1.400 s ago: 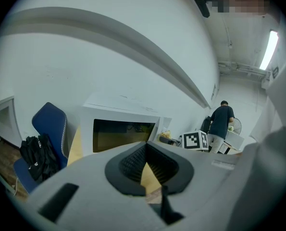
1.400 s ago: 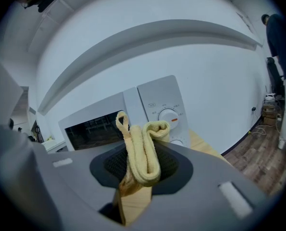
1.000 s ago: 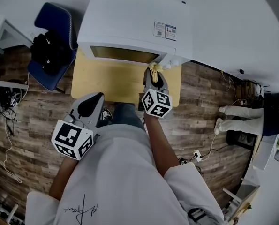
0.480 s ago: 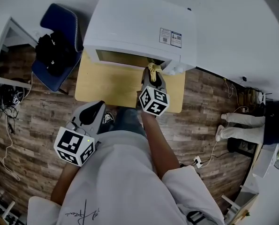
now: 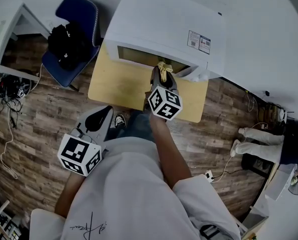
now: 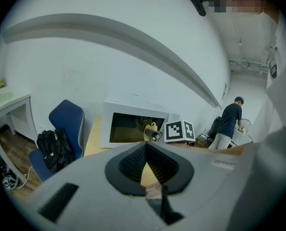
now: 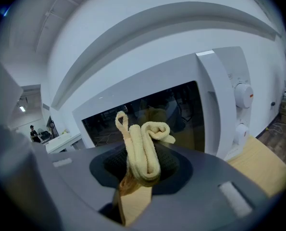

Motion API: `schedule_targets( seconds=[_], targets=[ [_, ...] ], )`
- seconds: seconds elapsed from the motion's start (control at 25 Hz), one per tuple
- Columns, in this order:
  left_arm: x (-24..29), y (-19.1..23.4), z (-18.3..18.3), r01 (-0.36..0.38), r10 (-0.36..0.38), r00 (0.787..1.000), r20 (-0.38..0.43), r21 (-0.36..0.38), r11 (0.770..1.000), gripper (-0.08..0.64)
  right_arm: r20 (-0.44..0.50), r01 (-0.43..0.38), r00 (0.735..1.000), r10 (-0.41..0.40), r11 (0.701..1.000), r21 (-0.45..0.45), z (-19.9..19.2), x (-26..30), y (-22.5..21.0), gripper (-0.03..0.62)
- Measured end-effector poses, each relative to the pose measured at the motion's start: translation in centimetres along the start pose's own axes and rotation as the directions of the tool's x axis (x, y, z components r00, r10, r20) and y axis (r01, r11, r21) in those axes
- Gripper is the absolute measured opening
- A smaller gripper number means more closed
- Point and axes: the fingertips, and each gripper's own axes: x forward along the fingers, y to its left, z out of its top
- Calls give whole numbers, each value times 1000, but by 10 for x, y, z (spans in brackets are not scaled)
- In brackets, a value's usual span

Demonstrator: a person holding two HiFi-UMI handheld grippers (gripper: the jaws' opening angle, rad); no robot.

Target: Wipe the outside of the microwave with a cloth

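Holding the left tongs (image 5: 105, 112) nearest, low beside the white shirt (image 5: 128, 194) and well back from the microwave (image 5: 164, 24); had them clenched on nothing, tips met, aimed toward the microwave's front. Held the right tongs (image 5: 161, 75) farther out, close up to the microwave, clamped on a folded yellow cloth (image 7: 142, 153) with its loops sticking out past the tips. Had that cloth just before the microwave's dark door window (image 7: 176, 105), toward the window's right end and left of the two white knobs (image 7: 243, 94); could not tell whether it touched the glass. Noted a pale wooden tabletop (image 5: 116, 86) under and in front of the microwave. Spotted, left of the microwave, a blue chair (image 5: 84, 8) with a black bag (image 5: 68, 46) on its seat. Made out, far off to the microwave's right in the left gripper view, a person (image 6: 228, 121) in a dark top, back turned.
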Motion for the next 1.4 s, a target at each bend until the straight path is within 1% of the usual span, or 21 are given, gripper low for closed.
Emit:
schedule_targets(
  seconds=[0.4,0.52,0.72,0.92,1.04,1.28,1.4],
  targets=[
    [-18,21,-4,-70,71,997,17,-42,997,-8,-65,-102,993,99,994,-41,-17,21,48,118],
    [-21,24,-5,-79,81,997,20,-49,996,-8,-89,-120,989,115,991,-54,-23,27,61,118],
    [-23,33,-5,-101,103,994,26,-76,992,-6,-126,-148,982,141,988,-49,-30,37,76,118],
    [-24,38,-5,-103,106,994,20,-89,991,-8,-177,-212,964,198,975,-62,-41,47,98,120],
    [-23,42,-6,-104,106,994,15,-98,990,-8,-196,-225,958,209,973,-60,-46,52,106,120],
    [-26,51,-7,-130,132,991,13,-110,985,-8,-234,-262,941,243,963,-55,-59,64,125,120],
    [-29,57,-7,-147,149,989,12,-115,982,-8,-255,-296,927,274,954,-52,-64,70,140,120]
  ],
)
